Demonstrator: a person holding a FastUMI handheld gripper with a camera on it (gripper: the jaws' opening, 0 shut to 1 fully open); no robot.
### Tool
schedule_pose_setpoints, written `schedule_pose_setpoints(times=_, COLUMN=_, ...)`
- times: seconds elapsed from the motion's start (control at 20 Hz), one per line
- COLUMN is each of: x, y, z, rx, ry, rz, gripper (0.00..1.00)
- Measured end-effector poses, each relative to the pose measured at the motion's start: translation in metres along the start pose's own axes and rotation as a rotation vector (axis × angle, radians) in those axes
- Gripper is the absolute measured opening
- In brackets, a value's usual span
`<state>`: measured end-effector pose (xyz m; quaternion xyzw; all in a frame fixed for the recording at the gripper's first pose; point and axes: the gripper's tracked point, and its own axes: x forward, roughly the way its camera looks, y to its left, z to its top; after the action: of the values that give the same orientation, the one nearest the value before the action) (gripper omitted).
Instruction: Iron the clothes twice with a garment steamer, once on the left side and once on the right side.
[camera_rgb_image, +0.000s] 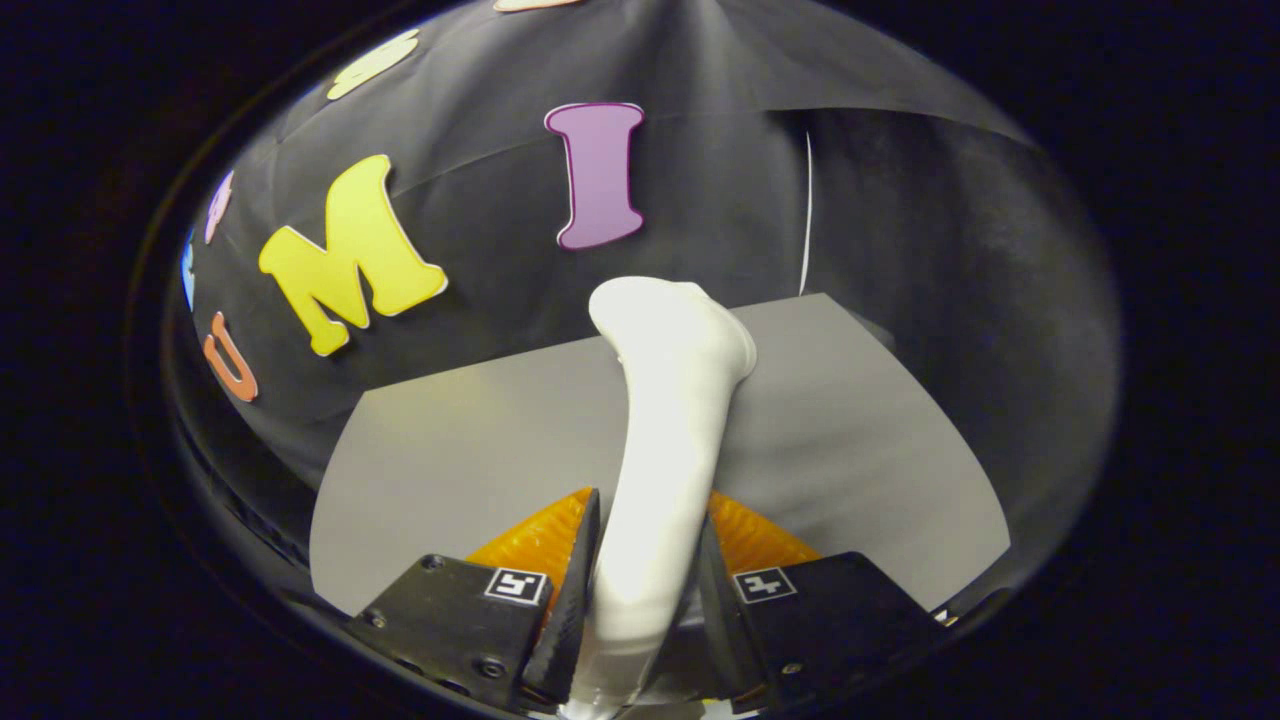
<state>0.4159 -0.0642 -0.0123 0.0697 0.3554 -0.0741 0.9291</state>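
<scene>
A white garment steamer (665, 420) stands up between my fingers, its handle running from the bottom up to a bent head that reaches above the table's far edge. My gripper (645, 560) is shut on the steamer's handle, one finger pressing on each side. The steamer's lower end is hidden between the gripper's bodies. No clothing can be made out ahead of the fingers.
A plain grey table top (450, 450) spreads out beneath and beyond the fingers, ending in a far edge and a right corner. Black cloth walls (900, 200) close the booth behind it, with a thin white line hanging near the right corner.
</scene>
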Motion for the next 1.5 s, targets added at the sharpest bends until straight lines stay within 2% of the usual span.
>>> schedule_pose_setpoints(times=0.15, x=0.002, y=0.009, z=0.0, rx=0.02, ry=-0.008, rz=0.062, gripper=0.5)
schedule_pose_setpoints(times=0.35, x=-0.007, y=0.016, z=0.013, rx=0.041, ry=-0.092, rz=0.065, gripper=0.42)
schedule_pose_setpoints(times=0.6, x=-0.068, y=0.02, z=0.023, rx=0.057, ry=-0.266, rz=0.015, gripper=0.39)
schedule_pose_setpoints(times=0.7, x=-0.093, y=0.032, z=0.02, rx=0.098, ry=-0.311, rz=0.024, gripper=0.39)
schedule_pose_setpoints(times=0.85, x=-0.123, y=0.061, z=0.007, rx=0.112, ry=-0.351, rz=0.04, gripper=0.39)
schedule_pose_setpoints(times=1.15, x=-0.171, y=0.153, z=-0.029, rx=0.061, ry=-0.408, rz=0.114, gripper=0.39)
schedule_pose_setpoints(times=1.5, x=-0.236, y=0.256, z=-0.042, rx=-0.023, ry=-0.61, rz=0.185, gripper=0.38)
